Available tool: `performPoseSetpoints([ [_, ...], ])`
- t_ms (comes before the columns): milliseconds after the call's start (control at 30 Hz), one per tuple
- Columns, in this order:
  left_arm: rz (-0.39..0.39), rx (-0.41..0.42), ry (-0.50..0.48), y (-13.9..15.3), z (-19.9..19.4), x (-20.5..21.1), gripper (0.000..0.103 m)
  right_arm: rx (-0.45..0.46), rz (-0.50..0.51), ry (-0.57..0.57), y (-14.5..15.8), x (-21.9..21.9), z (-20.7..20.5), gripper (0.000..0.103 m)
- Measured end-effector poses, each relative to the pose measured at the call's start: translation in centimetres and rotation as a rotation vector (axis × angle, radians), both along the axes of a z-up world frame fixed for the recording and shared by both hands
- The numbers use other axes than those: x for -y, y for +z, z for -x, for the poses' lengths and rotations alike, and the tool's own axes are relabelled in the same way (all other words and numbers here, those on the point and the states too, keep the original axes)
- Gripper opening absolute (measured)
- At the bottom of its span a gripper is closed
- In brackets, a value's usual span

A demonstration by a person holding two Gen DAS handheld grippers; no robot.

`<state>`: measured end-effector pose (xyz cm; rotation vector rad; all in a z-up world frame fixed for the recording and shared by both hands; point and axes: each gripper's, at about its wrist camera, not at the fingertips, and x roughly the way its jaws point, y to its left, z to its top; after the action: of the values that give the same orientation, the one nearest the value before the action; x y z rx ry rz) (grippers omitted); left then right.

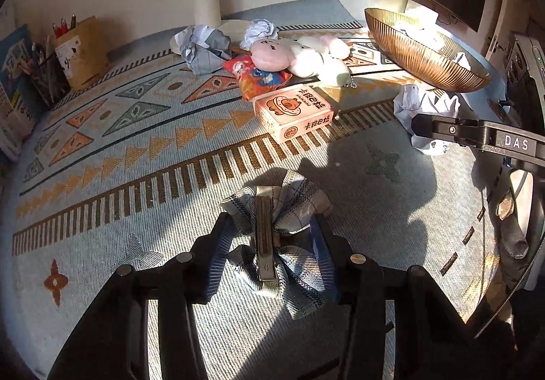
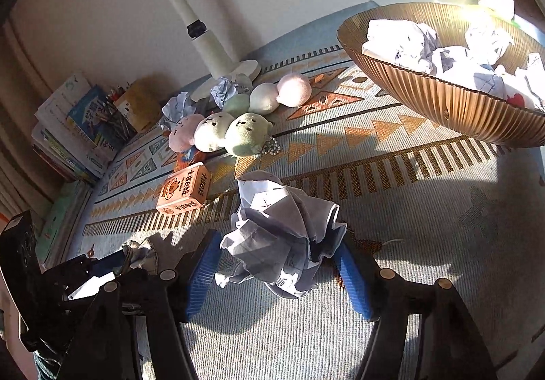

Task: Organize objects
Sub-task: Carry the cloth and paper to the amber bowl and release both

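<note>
Left claw [image 1: 269,260] straddles bow clip [image 1: 272,237] on near mat, pads pinching fabric; clip axis runs near-far. Right claw [image 2: 277,264] spread around paper wad [image 2: 282,237]. Bowl [image 2: 442,100] far right, nearer right claw.

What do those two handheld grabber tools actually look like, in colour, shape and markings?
Each is a black frame of angular linkage bars joined by round silver rivets. The left gripper and right gripper both end in two flat fingers faced with ribbed blue pads. Seen from the left wrist camera, one of the right gripper's black fingers bears a white "DAS" label.
</note>
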<state>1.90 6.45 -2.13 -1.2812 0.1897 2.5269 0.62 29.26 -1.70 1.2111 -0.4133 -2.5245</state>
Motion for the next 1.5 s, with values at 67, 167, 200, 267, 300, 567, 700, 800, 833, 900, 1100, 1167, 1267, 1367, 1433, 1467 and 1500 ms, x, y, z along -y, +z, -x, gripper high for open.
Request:
performPoseSetpoints([
  [67,-0.008,-0.009,0.002,0.1,-0.2,0.1,0.025,-0.009,-0.005,-0.018,0.1,-0.2,-0.2,0.058],
  [167,-0.027,-0.032,-0.002,0.4,-0.6,0.2,0.021,-0.034,-0.012,-0.018,0.4,0.0,-0.5,0.050],
  [200,-0.032,-0.043,-0.002,0.6,-0.8,0.2,0.020,-0.045,-0.019,-0.021,0.5,0.1,-0.7,0.050],
  [267,-0.040,-0.066,0.007,0.9,-1.1,0.3,0.019,-0.064,-0.019,-0.019,0.8,0.1,-0.9,0.050],
  [300,-0.047,-0.076,0.014,1.1,-1.1,0.4,0.019,-0.072,-0.015,-0.022,0.9,-0.1,-1.0,0.050],
  [567,-0.179,-0.161,-0.024,5.7,-1.0,-1.6,0.019,-0.148,0.114,-0.068,4.9,-4.7,-2.2,0.050],
  [700,-0.255,-0.230,-0.085,10.0,1.2,-4.9,0.019,-0.272,0.047,-0.208,10.3,-9.0,-3.7,0.050],
  [800,-0.305,-0.266,-0.149,13.1,3.9,-8.8,0.019,-0.339,-0.014,-0.348,13.8,-12.4,-4.1,0.050],
  [833,-0.311,-0.279,-0.168,13.9,4.9,-10.2,0.019,-0.348,-0.027,-0.391,14.7,-13.4,-3.9,0.050],
  [900,-0.313,-0.296,-0.209,15.1,6.8,-13.5,0.019,-0.346,-0.035,-0.446,15.9,-15.3,-2.9,0.050],
  [1100,-0.387,-0.274,-0.257,15.0,12.8,-20.3,0.023,-0.279,0.028,-0.525,15.2,-19.1,1.7,0.070],
  [1167,-0.415,-0.215,-0.262,13.8,14.4,-21.4,0.053,-0.231,0.038,-0.517,13.9,-19.9,3.3,0.071],
  [1267,-0.411,-0.169,-0.219,12.0,15.4,-21.9,0.064,-0.191,0.053,-0.531,12.5,-20.7,3.5,0.071],
  [1367,-0.393,-0.160,-0.228,11.5,14.0,-20.8,0.064,-0.194,0.075,-0.523,12.0,-20.7,2.2,0.071],
  [1433,-0.397,-0.186,-0.206,11.8,12.1,-18.9,0.064,-0.194,0.084,-0.518,12.1,-20.2,1.5,0.072],
  [1467,-0.405,-0.193,-0.194,12.1,11.2,-17.7,0.064,-0.202,0.101,-0.499,12.2,-19.7,1.2,0.072],
  [1500,-0.414,-0.200,-0.181,12.3,10.3,-16.6,0.064,-0.212,0.112,-0.478,12.6,-19.0,0.8,0.072],
])
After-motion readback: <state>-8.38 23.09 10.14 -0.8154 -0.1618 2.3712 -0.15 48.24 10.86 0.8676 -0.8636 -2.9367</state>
